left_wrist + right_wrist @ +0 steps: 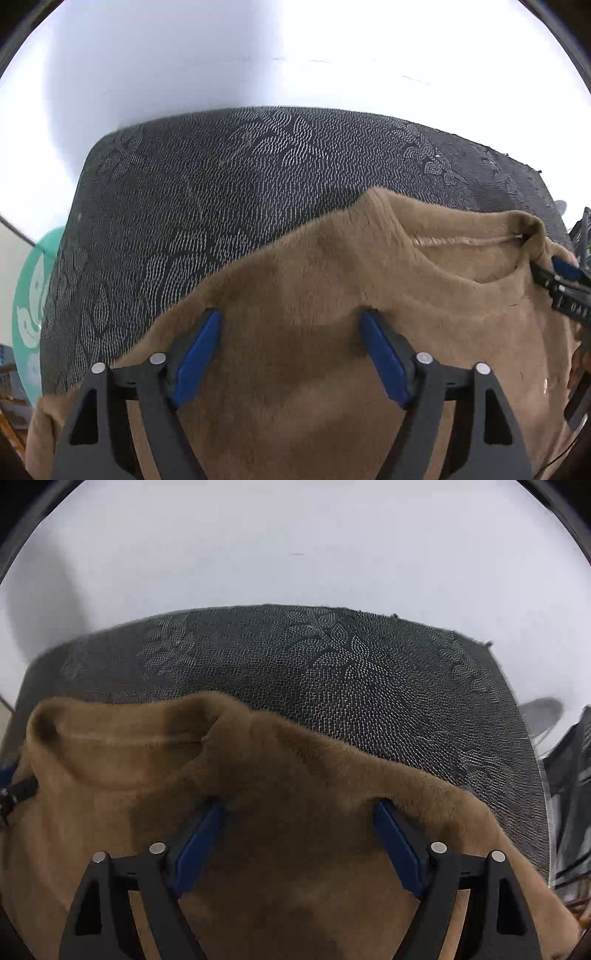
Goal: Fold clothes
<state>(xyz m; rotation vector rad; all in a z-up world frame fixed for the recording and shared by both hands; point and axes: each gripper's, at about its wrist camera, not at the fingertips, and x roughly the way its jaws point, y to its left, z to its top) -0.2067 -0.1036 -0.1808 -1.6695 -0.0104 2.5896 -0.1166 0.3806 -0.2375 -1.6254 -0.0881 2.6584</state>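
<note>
Sweater [332,280] spread under two wide-open grippers, collar lying between them.

Fuzzy tan knit lies on a dark cloth [221,177] with a pale dotted leaf pattern. The left gripper [290,321] hovers with fingers spread, tips at the fabric over one shoulder; the collar sits ahead and to its right. The right gripper [297,812], also spread, mirrors it with the collar ahead and to its left. The shoulder line runs across from one gripper to the other, each about equally near its own side. Nothing is pinched; no fold shows here.
</note>
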